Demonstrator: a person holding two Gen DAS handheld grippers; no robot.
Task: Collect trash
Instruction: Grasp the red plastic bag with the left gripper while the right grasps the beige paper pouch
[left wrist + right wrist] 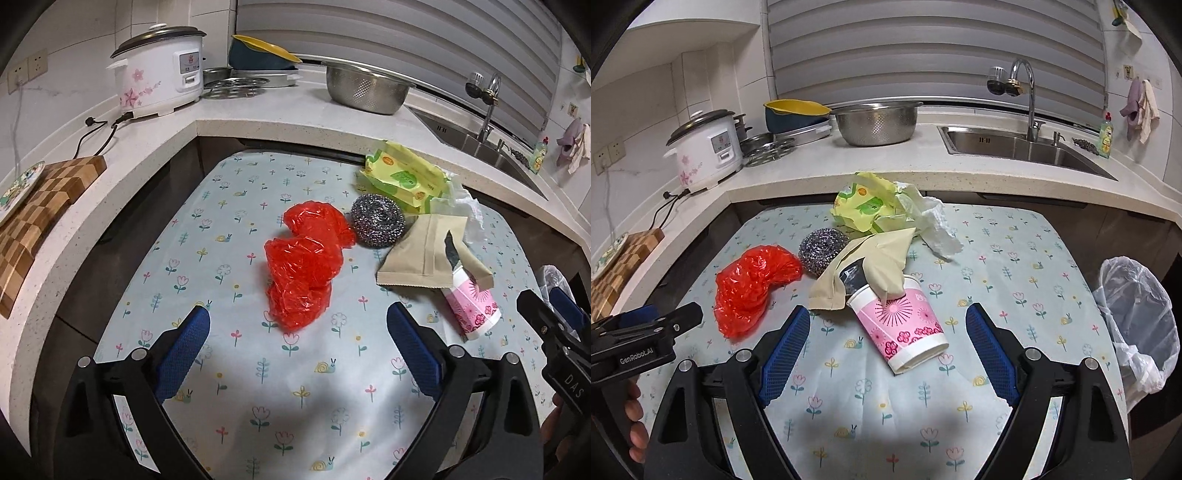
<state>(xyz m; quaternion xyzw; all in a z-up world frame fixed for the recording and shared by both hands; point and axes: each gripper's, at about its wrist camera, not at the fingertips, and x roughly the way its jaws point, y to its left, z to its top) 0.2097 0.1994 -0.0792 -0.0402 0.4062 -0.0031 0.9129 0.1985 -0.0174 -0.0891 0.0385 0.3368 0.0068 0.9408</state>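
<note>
On the flowered tablecloth [236, 369] lie a crumpled red plastic bag [304, 262], a steel scourer [376, 220], a green wipes packet [402, 177], a beige pouch [424, 254], a pink paper cup [471, 306] on its side and white tissue [938, 225]. My left gripper [297, 328] is open and empty, just short of the red bag [753, 284]. My right gripper [886, 328] is open, its fingers either side of the pink cup [905, 328] without touching it. The pouch [875, 266] rests on the cup's mouth.
A bin lined with a clear bag [1137, 325] stands off the table's right edge. The counter behind holds a rice cooker [162, 70], a steel colander [365, 86], stacked bowls [262, 51], a chopping board [40, 221] and a sink [1027, 147].
</note>
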